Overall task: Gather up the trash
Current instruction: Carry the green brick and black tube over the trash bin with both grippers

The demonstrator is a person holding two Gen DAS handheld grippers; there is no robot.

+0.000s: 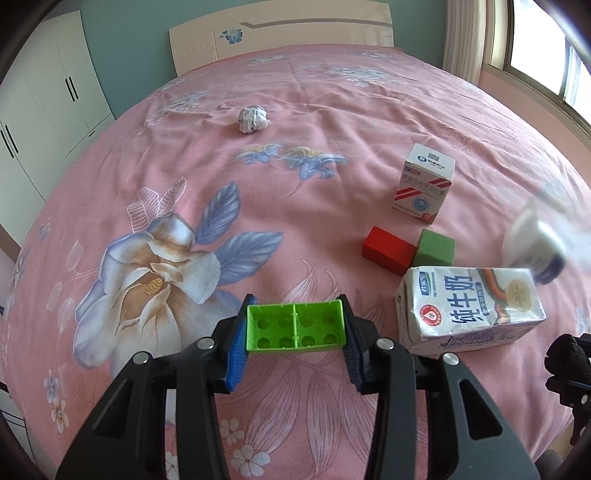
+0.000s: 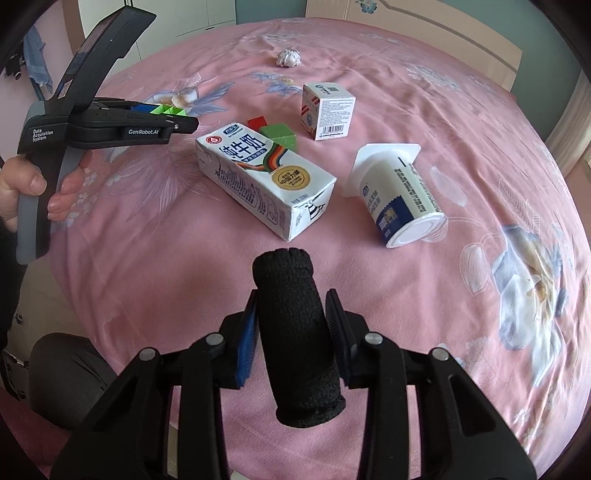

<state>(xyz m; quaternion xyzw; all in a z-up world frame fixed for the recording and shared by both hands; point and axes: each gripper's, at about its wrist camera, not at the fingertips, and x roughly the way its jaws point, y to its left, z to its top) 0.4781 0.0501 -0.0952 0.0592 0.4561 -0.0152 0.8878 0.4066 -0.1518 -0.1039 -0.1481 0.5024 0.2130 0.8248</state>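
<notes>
My left gripper is shut on a green toy brick, held above the pink bed; it also shows in the right wrist view. My right gripper is shut on a black foam cylinder. A milk carton lies on its side ahead of the right gripper, also in the left wrist view. A yogurt cup lies tipped over to its right. A crumpled paper ball sits far up the bed. A small medicine box stands upright.
A red block and a green foam cube lie beside the carton. The pink floral bedspread covers the bed. A headboard stands at the far end, wardrobes at left, a window at right.
</notes>
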